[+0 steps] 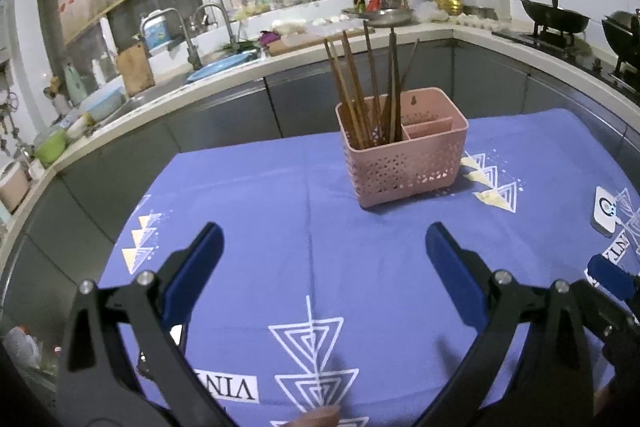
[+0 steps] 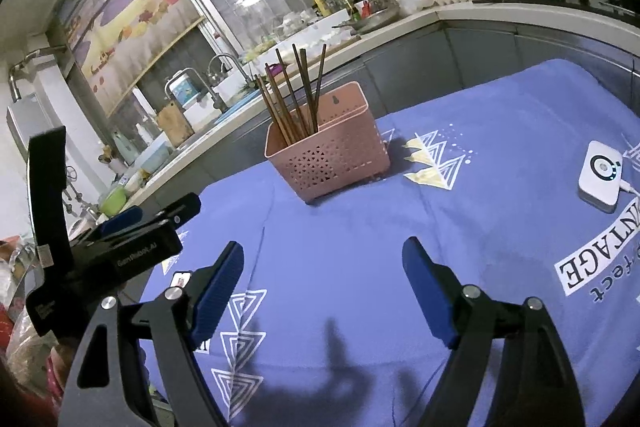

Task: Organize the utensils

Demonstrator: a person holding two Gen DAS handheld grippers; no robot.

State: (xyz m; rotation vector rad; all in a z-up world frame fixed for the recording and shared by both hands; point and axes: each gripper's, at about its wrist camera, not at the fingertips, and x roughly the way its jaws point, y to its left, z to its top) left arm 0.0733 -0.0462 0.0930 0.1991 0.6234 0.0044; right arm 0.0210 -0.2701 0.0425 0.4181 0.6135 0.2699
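Centre of the left wrist view, slightly upper right, sat a pink perforated caddy (image 1: 402, 155) on a purple-blue patterned cloth (image 1: 280, 207) covering a table, w/ kitchen counters behind. Its left compartment held a bundle of dark wooden chopsticks (image 1: 368, 87); the smaller right compartment looked empty, as far as visible. The chopsticks stood near upright, long axis running toward the top of the frame, tips fanning slightly apart, lower ends down in the caddy. No loose utensils showed on the cloth in either view, so the sorting appeared done or nearly so, judging from what lay visible. At bottom of frame, the left gripper (image 1: 324, 251) was spread wide & held nothing. In the right wrist view the right gripper (image 2: 323, 267) was likewise spread wide & empty, well short of the caddy at centre. A small white device (image 2: 600, 173) w/ a cable lay at right edge.
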